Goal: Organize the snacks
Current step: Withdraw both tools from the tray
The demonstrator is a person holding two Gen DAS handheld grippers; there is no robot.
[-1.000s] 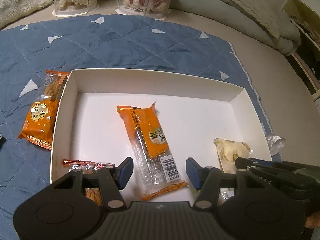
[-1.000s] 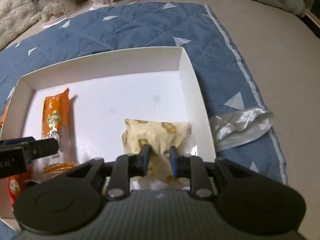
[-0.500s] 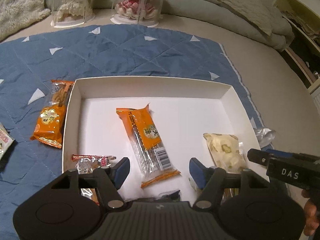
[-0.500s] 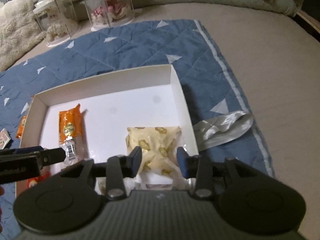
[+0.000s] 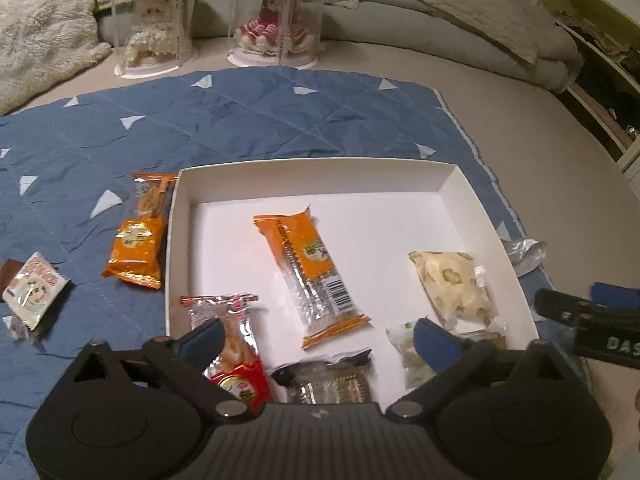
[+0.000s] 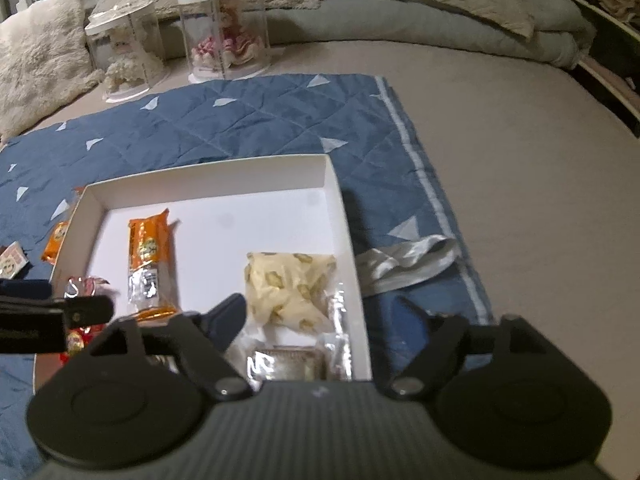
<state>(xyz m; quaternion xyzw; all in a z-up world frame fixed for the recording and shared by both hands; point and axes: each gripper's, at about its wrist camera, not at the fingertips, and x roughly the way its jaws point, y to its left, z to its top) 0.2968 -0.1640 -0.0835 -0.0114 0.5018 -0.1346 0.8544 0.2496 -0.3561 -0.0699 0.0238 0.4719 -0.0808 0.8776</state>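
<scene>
The far half of the white box (image 5: 304, 168) floor is bare and open to entry from above. Its near half is crowded: an orange packet (image 5: 308, 264) at centre, a yellow bag (image 5: 452, 284) by the right wall. The blue quilt (image 5: 248, 120) beyond lies clear up to two display cases (image 5: 276, 16).

The left gripper (image 5: 316, 338) points steeply downward, its jaws spread wide after just opening, with nothing pressed between the blue pads. The right gripper (image 6: 322, 318) tilts down at a like angle, its jaws also just opened wide and gripping nothing. Each gripper shows at the edge of the other's view: the right at the left camera's right edge, the left at the right camera's left edge.
</scene>
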